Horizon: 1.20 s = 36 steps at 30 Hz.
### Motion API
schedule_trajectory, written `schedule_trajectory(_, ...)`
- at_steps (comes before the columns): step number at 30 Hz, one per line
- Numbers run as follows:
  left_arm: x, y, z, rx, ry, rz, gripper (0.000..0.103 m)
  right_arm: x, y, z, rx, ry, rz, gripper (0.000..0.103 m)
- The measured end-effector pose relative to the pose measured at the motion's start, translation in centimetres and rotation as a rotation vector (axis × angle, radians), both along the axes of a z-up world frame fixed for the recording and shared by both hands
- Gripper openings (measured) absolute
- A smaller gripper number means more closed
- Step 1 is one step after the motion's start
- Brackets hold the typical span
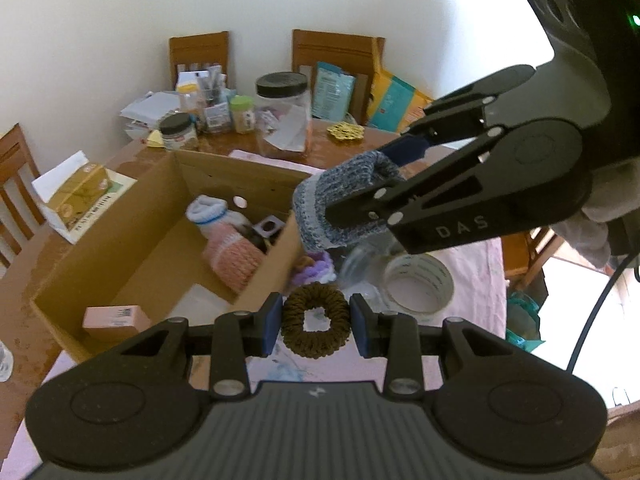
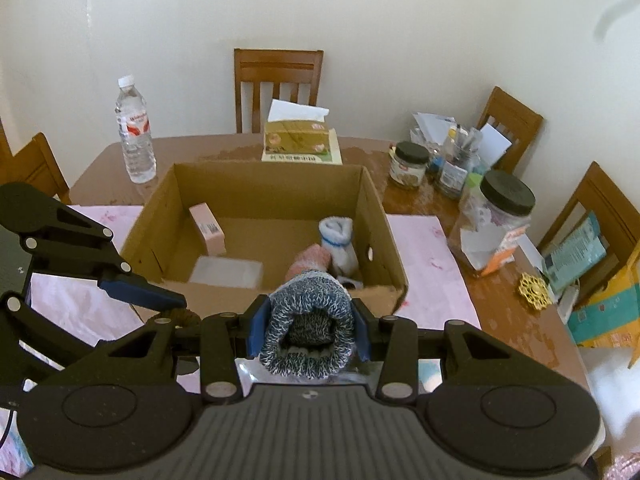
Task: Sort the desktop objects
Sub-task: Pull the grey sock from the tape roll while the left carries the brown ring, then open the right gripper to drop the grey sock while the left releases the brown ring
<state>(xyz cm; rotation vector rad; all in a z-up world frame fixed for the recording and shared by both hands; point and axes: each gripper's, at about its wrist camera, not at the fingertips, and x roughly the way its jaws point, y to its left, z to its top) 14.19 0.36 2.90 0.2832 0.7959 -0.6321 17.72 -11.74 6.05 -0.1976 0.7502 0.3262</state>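
Note:
My left gripper [image 1: 316, 326] is shut on a brown hair scrunchie [image 1: 316, 326] and holds it just in front of the open cardboard box [image 1: 100, 248]. My right gripper [image 2: 308, 326] is shut on a rolled blue-grey knitted sock [image 2: 308, 320] and holds it above the box's near right corner; the sock also shows in the left wrist view [image 1: 344, 204]. The box [image 2: 256, 176] holds a pink sock [image 2: 312, 258], a white sock [image 2: 340, 240], a pink carton [image 2: 208, 232] and a clear flat packet [image 2: 226, 272].
A roll of clear tape [image 1: 418, 286] and a purple scrunchie [image 1: 316, 270] lie on the pink mat by the box. A water bottle [image 2: 136, 132], tissue box [image 2: 300, 138], several jars [image 2: 496, 224] and chairs ring the wooden table [image 2: 520, 320].

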Motion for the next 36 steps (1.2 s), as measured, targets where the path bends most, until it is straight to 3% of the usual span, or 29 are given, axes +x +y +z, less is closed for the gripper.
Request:
schedule_trajectory(12,2.1,2.9,1.6,-0.005,-0.051,0.086,0.035,3.0,2.1,1.4,0.035,-0.033,0.033,0.048)
schedule_trajectory(29,5.7,7.0,-0.1,0.055,-0.033,0.207,0.035,9.1,5.2,0.7,0.054,0.002,0.083,0.048)
schedule_trajectory(34,6.5,7.6,-0.8,0.085,-0.018,0.243,0.05,10.8,5.7,0.1,0.088,0.032,0.084,0.053)
schedule_trajectory(36,6.7,7.8,-0.9,0.091,-0.016,0.25,0.066,11.1,5.8,0.1,0.106,0.032,0.071,0.062)
